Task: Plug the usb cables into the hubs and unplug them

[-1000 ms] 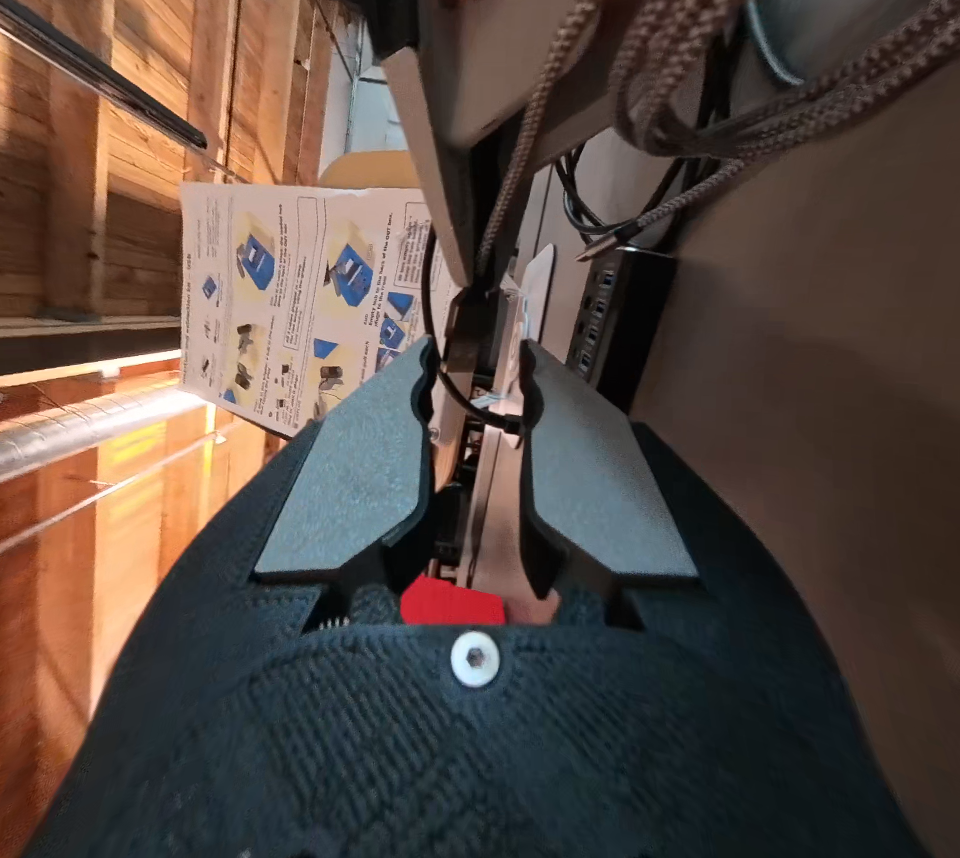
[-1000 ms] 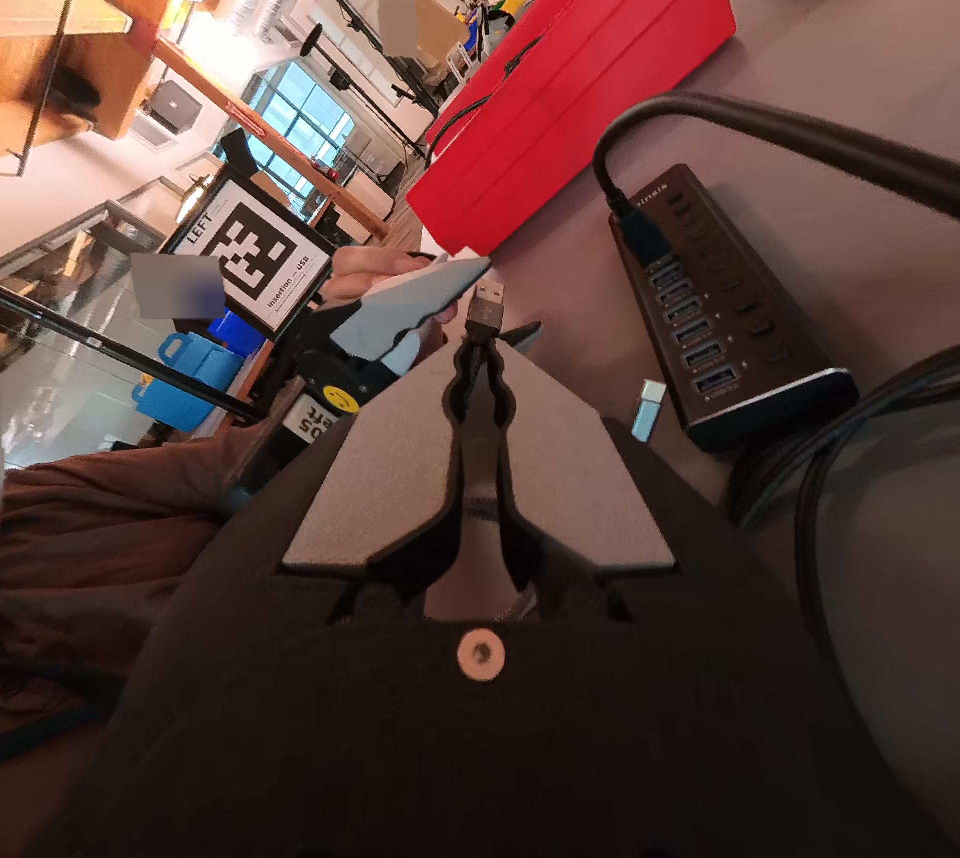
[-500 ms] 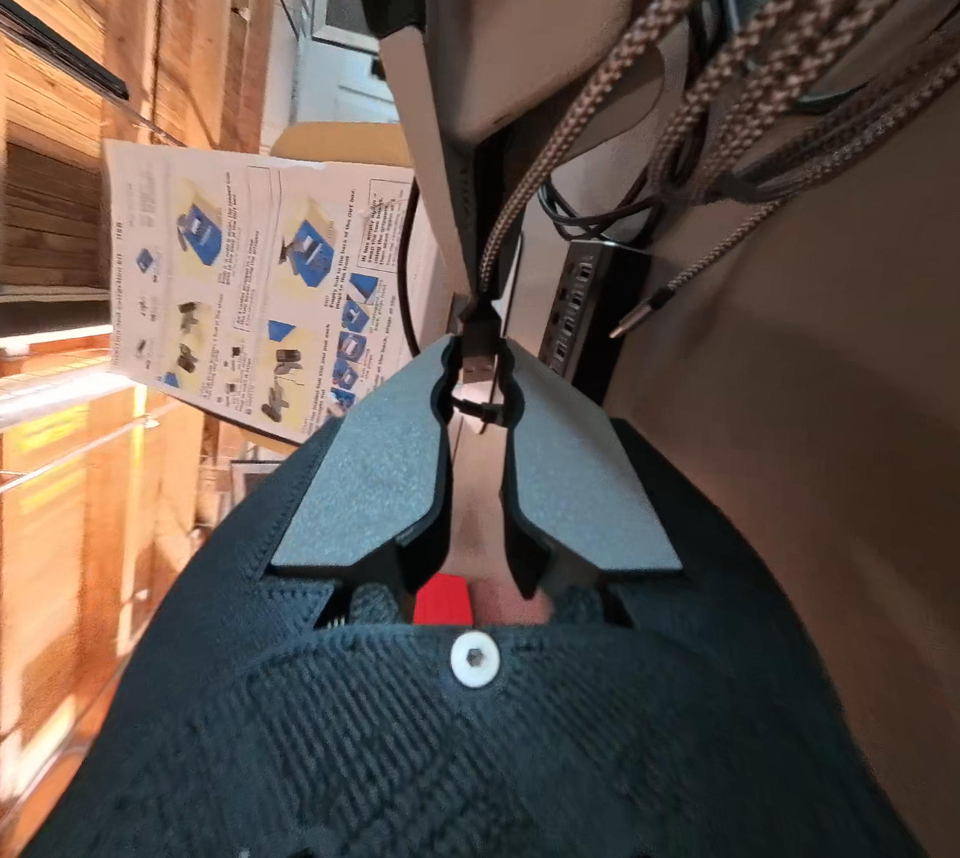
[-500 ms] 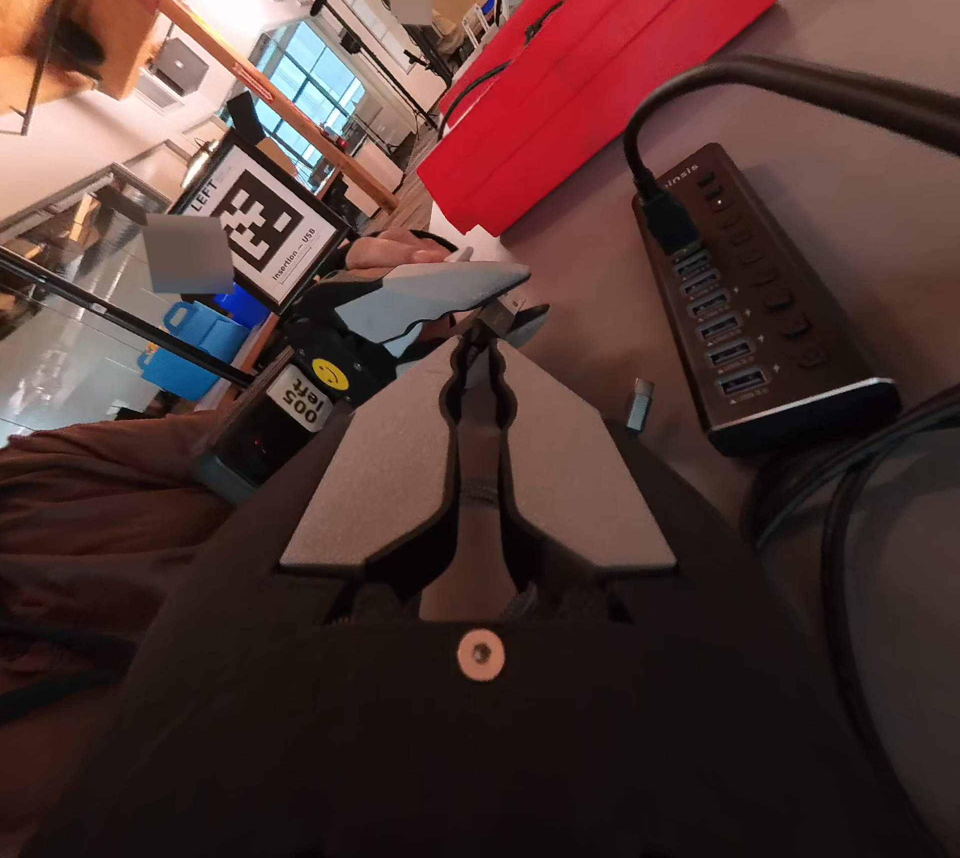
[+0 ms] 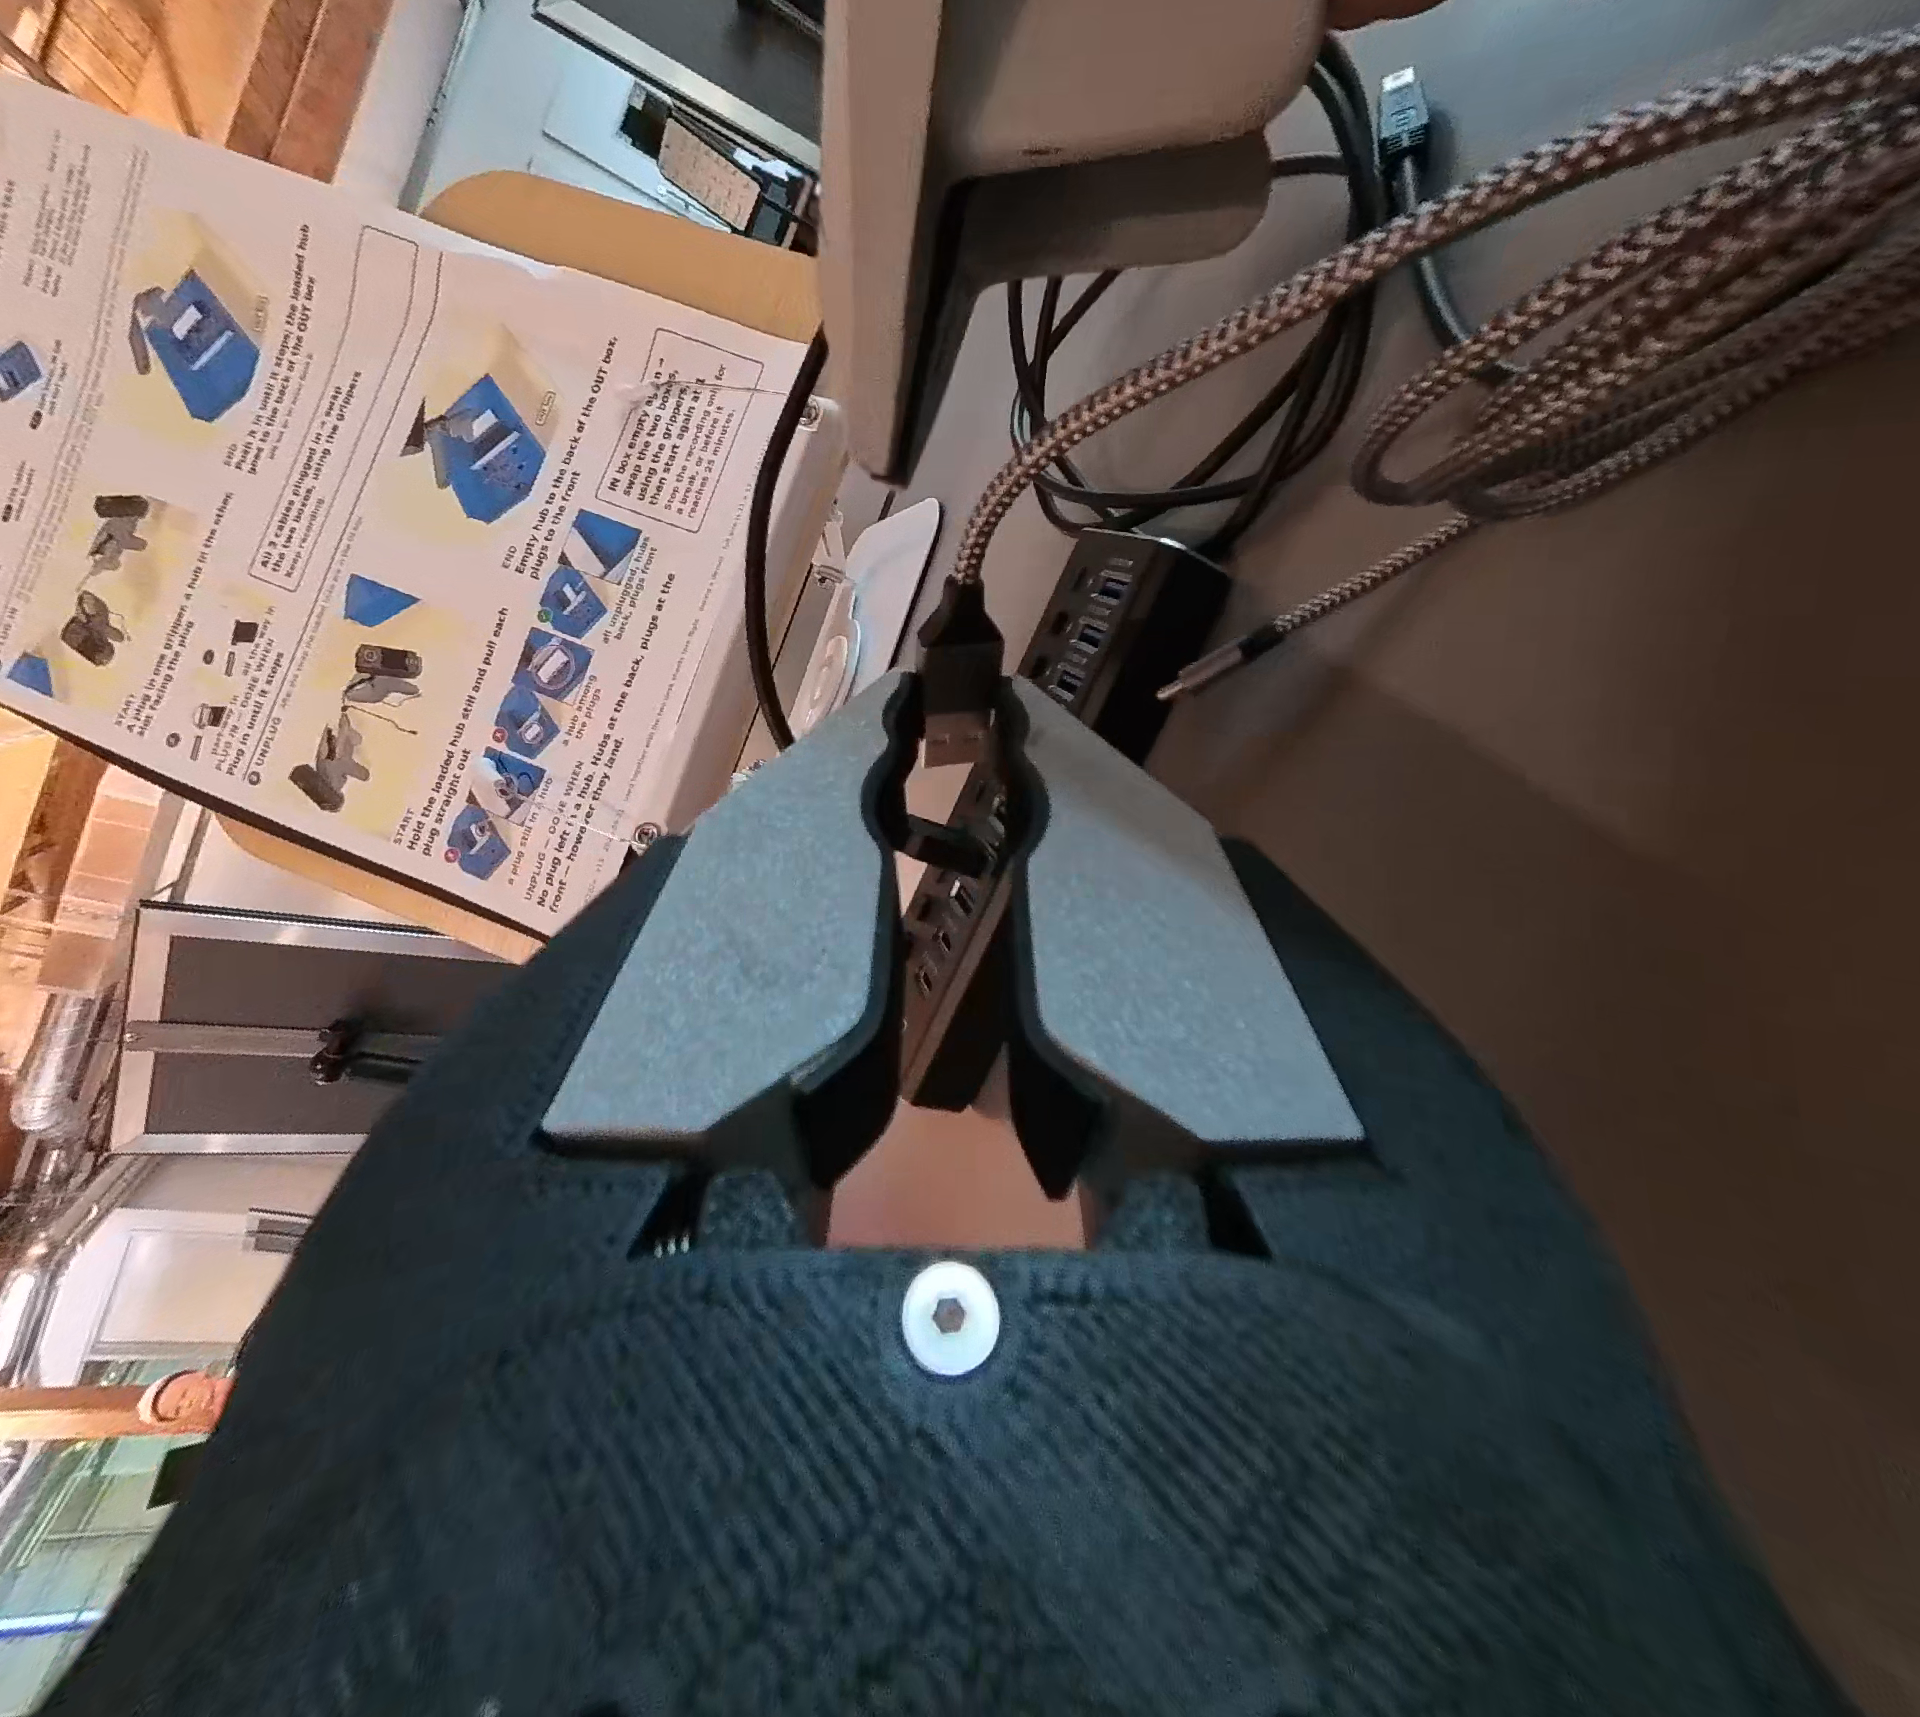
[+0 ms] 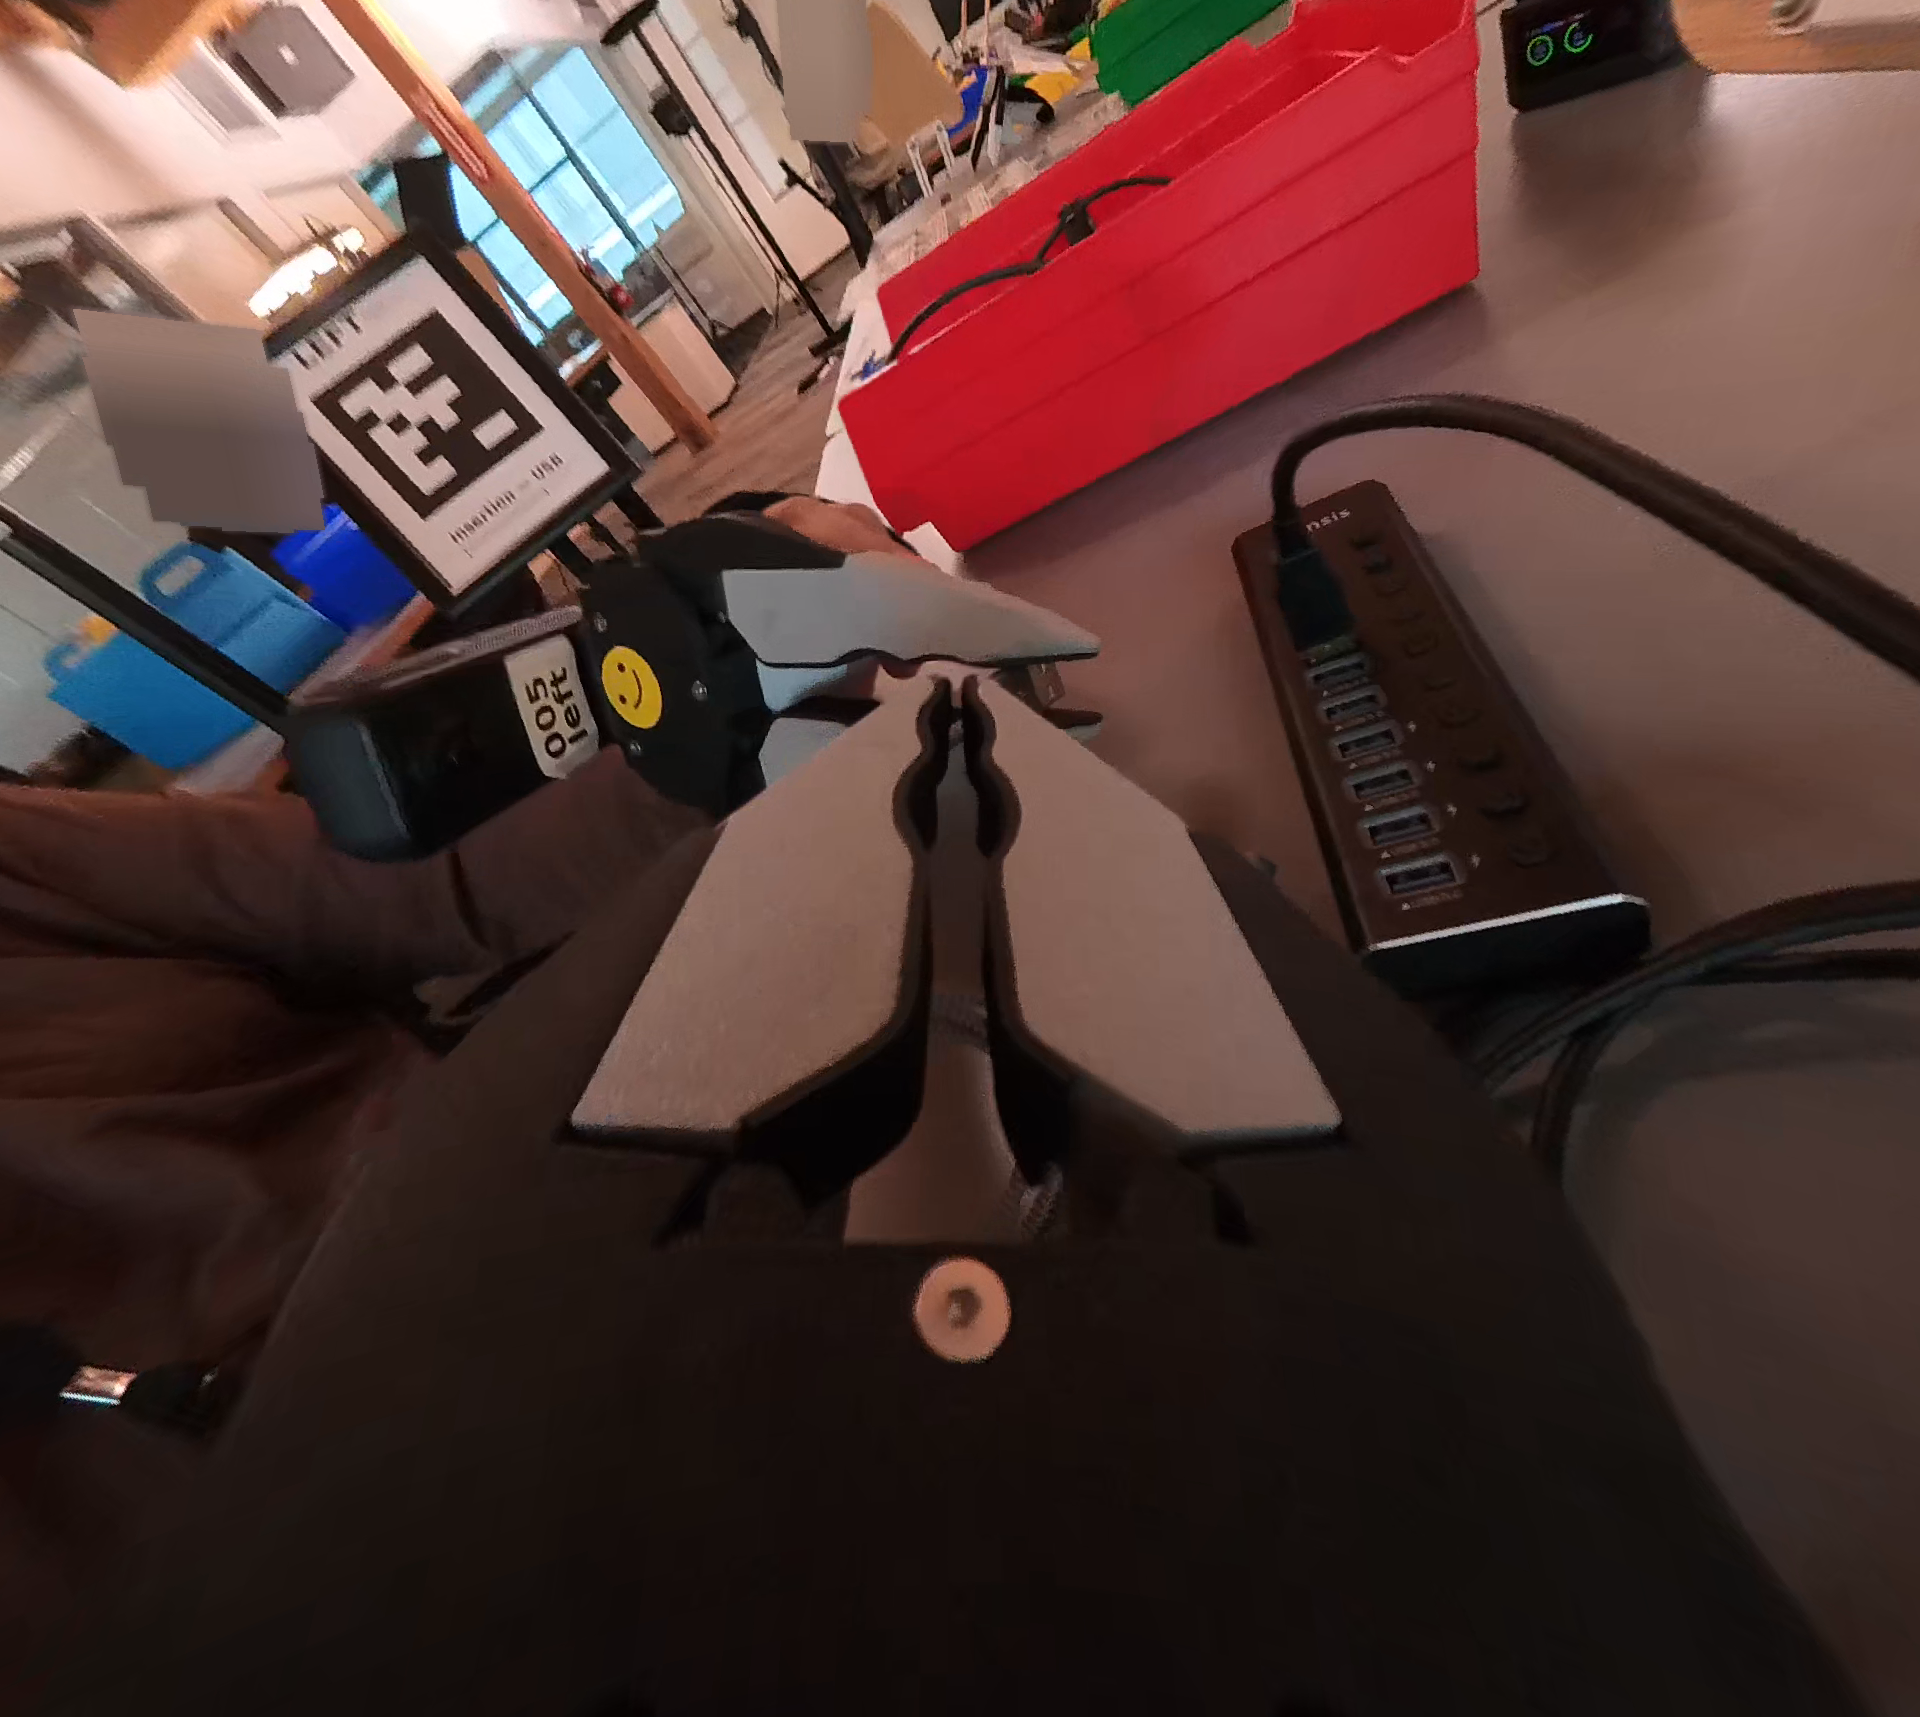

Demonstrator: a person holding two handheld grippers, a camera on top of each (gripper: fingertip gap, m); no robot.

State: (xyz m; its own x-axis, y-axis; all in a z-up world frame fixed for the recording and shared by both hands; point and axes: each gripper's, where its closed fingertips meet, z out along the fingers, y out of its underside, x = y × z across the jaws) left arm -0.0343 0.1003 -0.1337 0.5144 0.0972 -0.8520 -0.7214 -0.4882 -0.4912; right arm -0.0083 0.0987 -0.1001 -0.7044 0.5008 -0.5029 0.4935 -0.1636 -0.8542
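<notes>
Gripper tips on the left gripper [image 5: 956, 722] pinch a black USB plug [image 5: 961, 680]. Beyond it lies a black hub [image 5: 1127, 628]. The right gripper [image 6: 956, 699], nearly closed, holds its braided cable [image 6: 961, 1023].

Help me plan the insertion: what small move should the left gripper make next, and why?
Probably rotate the left gripper to re-aim the USB plug. The plug sits pinched between the fingertips with its metal end toward the camera, while the black hub lies beyond it on the table, so plug and ports do not line up yet.
</notes>
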